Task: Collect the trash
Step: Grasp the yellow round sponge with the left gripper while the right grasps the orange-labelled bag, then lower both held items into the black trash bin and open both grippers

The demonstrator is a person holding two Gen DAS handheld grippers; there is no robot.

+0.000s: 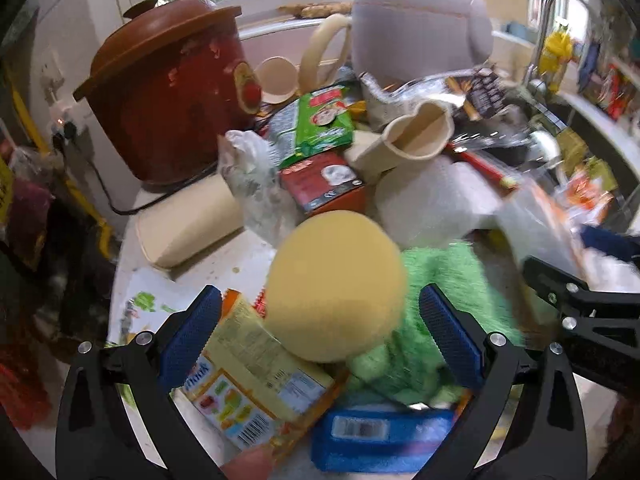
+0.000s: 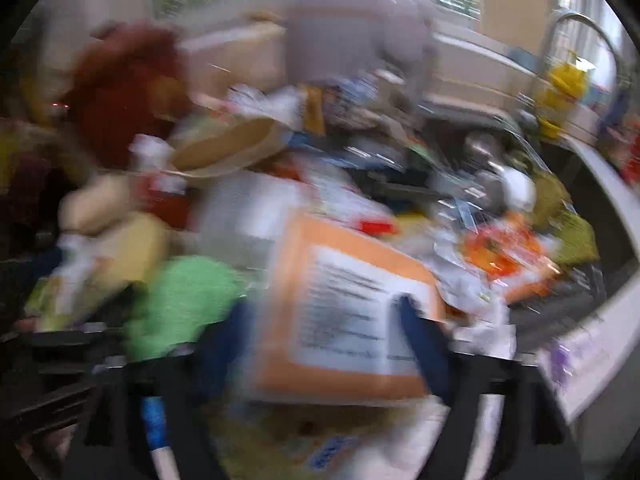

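Spreading wide, the left gripper [image 1: 320, 340] has its blue-padded jaws released, pressing on nothing. Between them, toward twelve o'clock, sits a round yellow sponge [image 1: 336, 284], close to the pads but apart from both. A yellow snack carton [image 1: 256, 384] lies under the pad at nine o'clock, a fuzzy green cloth [image 1: 432, 320] under the pad at three o'clock, and a blue packet [image 1: 380, 436] at six o'clock.

The right gripper [image 2: 324, 340] also stands with its jaws wide. An orange-bordered box [image 2: 344, 312] with a white printed label lies between them; the picture is heavily blurred, so whether the pad at three o'clock touches the box cannot be told.

Farther out on the worktop [image 1: 216, 256], wrappers and bags are heaped: a green packet [image 1: 324, 124] and a red packet [image 1: 324, 184] at twelve o'clock, a cream jug [image 1: 416, 136] at one o'clock, a brown crock pot [image 1: 172, 92] at ten o'clock, and a grey kettle [image 1: 420, 28] behind.

Judging from the heap, collecting has barely started. Neither gripper carries anything, no bin is visible, and nearly all the trash remains to be picked up.
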